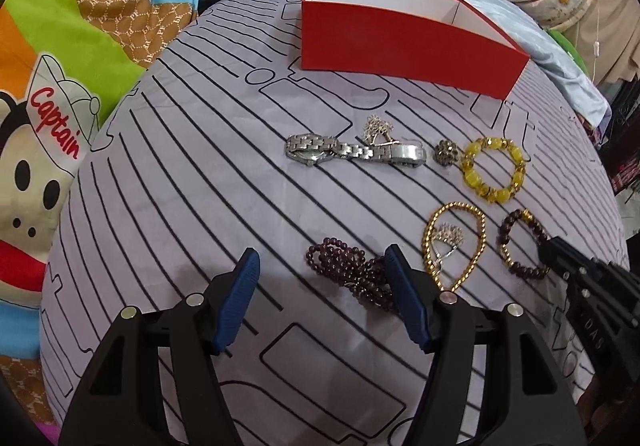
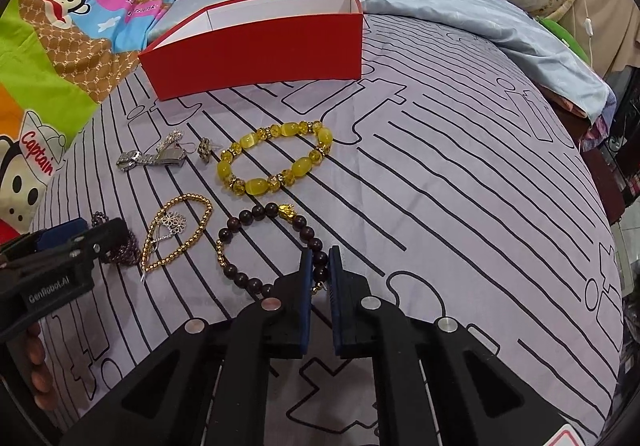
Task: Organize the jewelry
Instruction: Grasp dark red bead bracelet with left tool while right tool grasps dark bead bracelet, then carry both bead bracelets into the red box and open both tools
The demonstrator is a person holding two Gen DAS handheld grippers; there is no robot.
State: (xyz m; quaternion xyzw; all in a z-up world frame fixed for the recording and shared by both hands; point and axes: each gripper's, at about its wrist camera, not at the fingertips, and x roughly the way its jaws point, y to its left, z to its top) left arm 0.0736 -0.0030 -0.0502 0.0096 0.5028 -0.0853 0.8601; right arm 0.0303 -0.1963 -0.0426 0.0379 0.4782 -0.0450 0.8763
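Right wrist view: the right tool (image 2: 320, 266) has its blue pads drawn nearly together on the near side of the dark bead bracelet (image 2: 264, 246), pinching the strand between them; the loop otherwise lies flat on the bed (image 2: 480, 186), its gold charm at the far side; a grip on a single stretch of strand is probably chosen so that the whole loop hangs free when lifted. Left wrist view: the left tool (image 1: 322, 278) stands well open and holds nothing; its right pad rests just beside, perhaps touching, the purple bead strand (image 1: 352, 274), which lies bunched partly between the pads, a position that suggests readiness for a second pick-up. Beyond the tools, the gold bead chain (image 2: 176, 234) encloses a small silver ornament (image 2: 172, 224); farther off lie the yellow bead bracelet (image 2: 276, 158), a small flower-shaped piece (image 2: 205, 150) and the silver watch (image 1: 352, 152), with a silver trinket (image 1: 378, 128) touching its band. The red box (image 2: 256, 54) sits open at the far edge of the striped cover, its white interior facing up; no jewelry is visible inside it; it is the likely destination, so every piece appears still to be sorted.
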